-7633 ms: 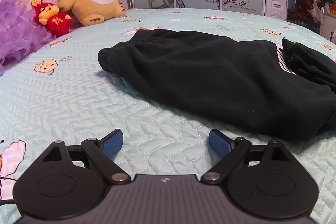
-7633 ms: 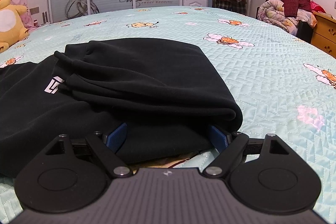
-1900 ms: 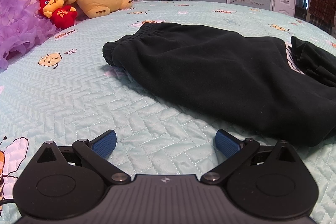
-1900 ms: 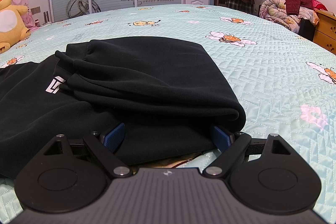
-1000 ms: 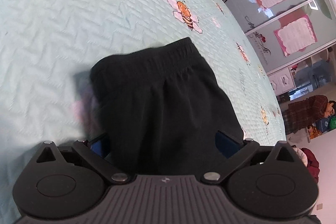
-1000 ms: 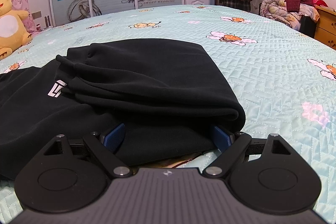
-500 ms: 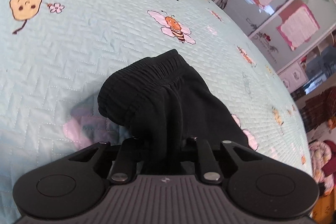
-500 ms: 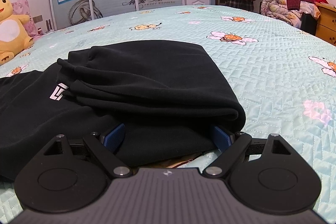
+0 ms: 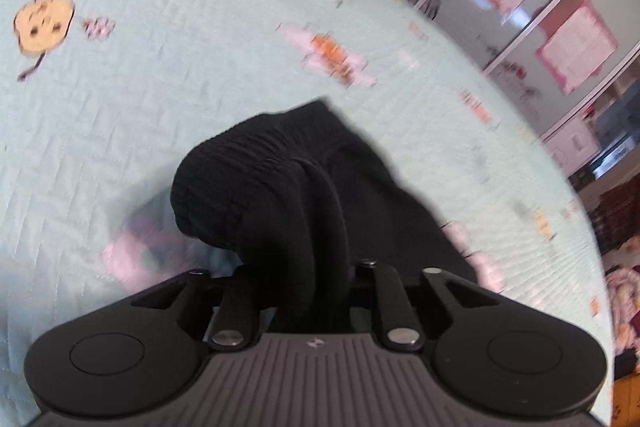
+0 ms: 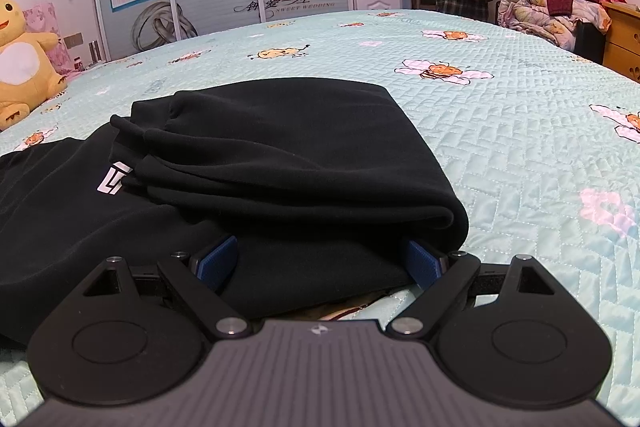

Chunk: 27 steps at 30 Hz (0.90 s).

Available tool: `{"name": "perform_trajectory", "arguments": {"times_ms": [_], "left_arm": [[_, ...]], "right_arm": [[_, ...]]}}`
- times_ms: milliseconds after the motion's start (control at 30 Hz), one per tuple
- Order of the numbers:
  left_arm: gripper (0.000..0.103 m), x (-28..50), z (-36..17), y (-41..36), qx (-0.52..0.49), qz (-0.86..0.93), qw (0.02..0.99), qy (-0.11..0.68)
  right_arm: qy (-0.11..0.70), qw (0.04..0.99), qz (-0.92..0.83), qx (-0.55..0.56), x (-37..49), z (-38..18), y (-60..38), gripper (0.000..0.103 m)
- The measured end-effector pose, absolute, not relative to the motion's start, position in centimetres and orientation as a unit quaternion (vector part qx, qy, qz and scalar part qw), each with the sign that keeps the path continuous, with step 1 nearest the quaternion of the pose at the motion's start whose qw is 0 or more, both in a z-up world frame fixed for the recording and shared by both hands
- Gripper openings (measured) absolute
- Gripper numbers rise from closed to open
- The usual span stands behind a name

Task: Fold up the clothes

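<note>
Currently the trousers lie on the bed, leg end doubled over the body. The left gripper is clenched on a bunch of cloth beside the waistband, which hangs lifted and crumpled. The right gripper is spread wide, its fingers flanking the folded edge without pinching it.

Risks, as judged:
- Narrow left pinch: cloth may slip, or only the top layer may be caught, so the layers separate.
- One-point lift: the waistband droops and the fold lands skewed.
- Unclamped right side: any pull may drag the doubled legs out of line.
</note>
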<state>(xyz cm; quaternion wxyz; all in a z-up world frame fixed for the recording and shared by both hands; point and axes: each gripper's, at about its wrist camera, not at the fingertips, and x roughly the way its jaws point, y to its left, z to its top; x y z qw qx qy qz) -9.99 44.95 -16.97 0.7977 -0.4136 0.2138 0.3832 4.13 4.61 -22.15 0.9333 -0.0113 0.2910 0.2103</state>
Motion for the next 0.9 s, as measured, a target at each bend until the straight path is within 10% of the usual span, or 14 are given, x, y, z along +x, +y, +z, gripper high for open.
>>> {"name": "perform_trajectory", "arguments": {"times_ms": [400, 900], "left_arm": [[0.012, 0.9, -4.5, 26.2, -0.069, 0.256, 0.948, 0.178], [0.013, 10.1, -15.8, 8.6, 0.140, 0.039, 0.918, 0.370]], "right_arm": [[0.290, 0.932, 0.218, 0.009, 4.3, -22.1, 4.0, 0.089], [0.288, 0.913, 0.256, 0.130, 5.2, -22.3, 0.6, 0.089]]}}
